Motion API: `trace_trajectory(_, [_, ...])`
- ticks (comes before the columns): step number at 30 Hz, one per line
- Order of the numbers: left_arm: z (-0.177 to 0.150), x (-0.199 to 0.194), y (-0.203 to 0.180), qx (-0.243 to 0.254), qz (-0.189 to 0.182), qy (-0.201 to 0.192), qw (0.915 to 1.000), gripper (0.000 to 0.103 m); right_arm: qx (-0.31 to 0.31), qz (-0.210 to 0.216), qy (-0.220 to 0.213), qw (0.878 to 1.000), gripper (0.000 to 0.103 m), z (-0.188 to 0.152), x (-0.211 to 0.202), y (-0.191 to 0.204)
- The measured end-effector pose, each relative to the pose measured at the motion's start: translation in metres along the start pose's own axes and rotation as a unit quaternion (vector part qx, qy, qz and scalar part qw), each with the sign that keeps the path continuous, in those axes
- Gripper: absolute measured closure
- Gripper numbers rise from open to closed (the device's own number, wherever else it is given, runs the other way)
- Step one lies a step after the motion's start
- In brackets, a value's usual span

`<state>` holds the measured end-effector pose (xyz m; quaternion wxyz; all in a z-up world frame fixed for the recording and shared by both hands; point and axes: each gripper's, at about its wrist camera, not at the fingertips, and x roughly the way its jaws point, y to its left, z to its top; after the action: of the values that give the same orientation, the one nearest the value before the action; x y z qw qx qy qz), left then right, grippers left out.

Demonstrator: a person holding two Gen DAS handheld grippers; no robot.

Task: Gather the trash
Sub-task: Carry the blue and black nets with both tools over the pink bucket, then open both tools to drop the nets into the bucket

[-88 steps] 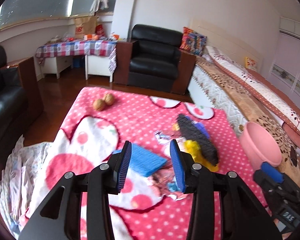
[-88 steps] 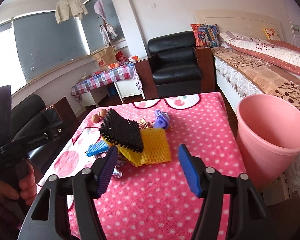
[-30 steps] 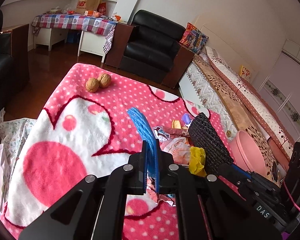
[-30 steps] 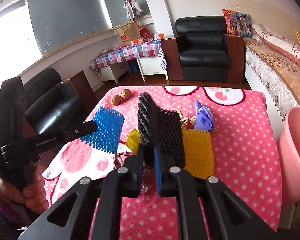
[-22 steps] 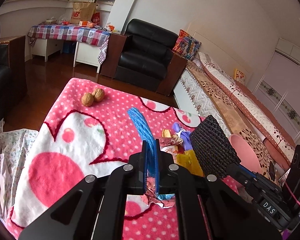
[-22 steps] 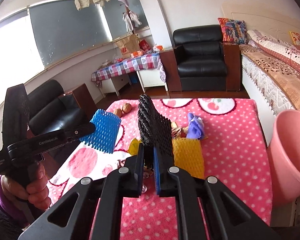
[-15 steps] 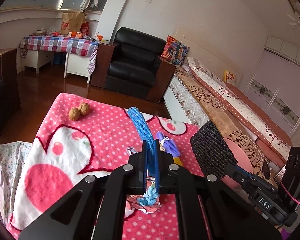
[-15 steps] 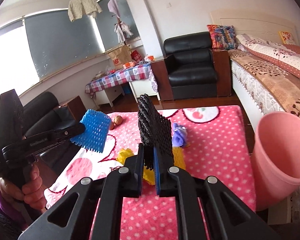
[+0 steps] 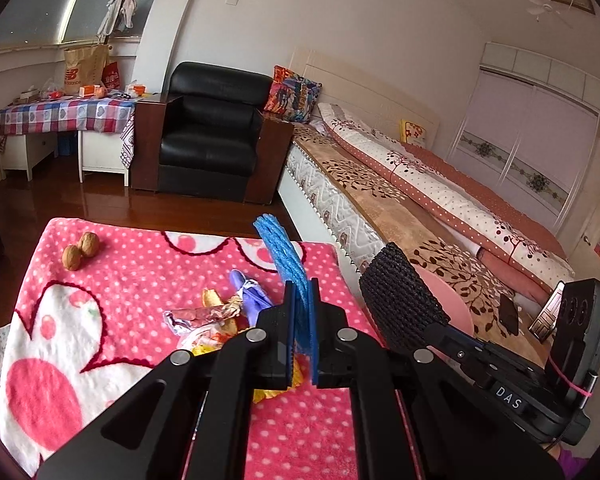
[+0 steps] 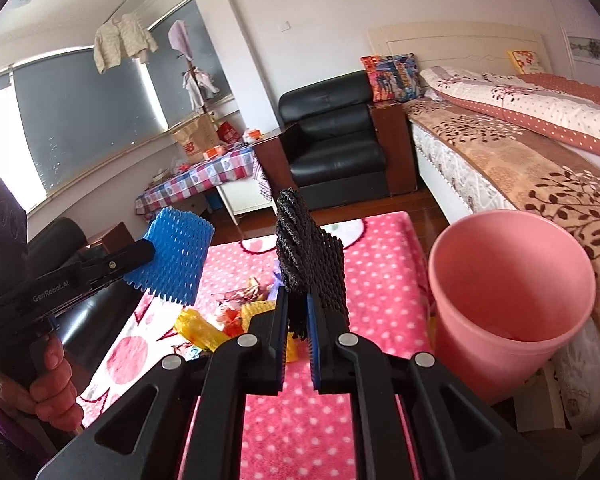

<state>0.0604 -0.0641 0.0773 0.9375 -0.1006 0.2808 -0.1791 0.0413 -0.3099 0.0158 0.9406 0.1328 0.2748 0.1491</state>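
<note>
A low table was covered by a pink polka-dot blanket [image 9: 300, 432] with a white and red pattern. It stood on a dark wooden floor in a bedroom. A black armchair [image 9: 210, 136] was seen beyond the table's far edge, a bed [image 9: 420, 192] with patterned covers ran along the right wall, and a side table with a checked cloth [image 9: 64, 114] was placed under the window.

The left gripper [image 9: 300, 320] was clamped tightly on a blue foam net [image 9: 282, 256], which was held upright above the blanket, clear of it. In the right wrist view the same net [image 10: 172, 256] was seen flared out from the gripper tip, and the handle was gripped by a person's hand [image 10: 52, 388] in a purple sleeve. The right gripper [image 10: 298, 320] was likewise pinched shut on a black foam net [image 10: 312, 268], raised off the table. In the left wrist view this net [image 9: 400, 300] was seen just in front of the bin.

A pink bin [image 10: 508, 296] stood beside the table's right edge, against the bed, with its mouth open upward. More trash was left on the blanket: a yellow foam net [image 10: 198, 328], a crumpled foil wrapper [image 9: 196, 314], a purple wrapper [image 9: 248, 292] and small scraps among them. Two walnuts [image 9: 80, 250] lay together near the far left corner, well apart from the trash pile.
</note>
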Motion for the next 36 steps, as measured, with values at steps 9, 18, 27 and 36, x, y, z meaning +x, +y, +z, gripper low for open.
trace_trajectory(9, [-0.003, 0.032, -0.051, 0.047, -0.050, 0.008, 0.9976, 0.098, 0.036, -0.040, -0.017, 0.998, 0.095, 0.007, -0.010, -0.046])
trace_trajectory(18, [-0.006, 0.075, -0.104, 0.078, -0.094, 0.031, 0.9920, 0.098, 0.081, -0.082, -0.033, 0.993, 0.095, 0.011, -0.020, -0.107])
trace_trajectory(27, [-0.014, 0.125, -0.140, 0.101, -0.107, 0.055, 0.9876, 0.098, 0.104, -0.106, -0.027, 0.989, 0.095, 0.010, -0.009, -0.150])
trace_trajectory(36, [-0.036, 0.172, -0.162, 0.125, -0.101, 0.100, 0.9819, 0.098, 0.122, -0.126, -0.010, 0.984, 0.095, 0.004, 0.010, -0.181])
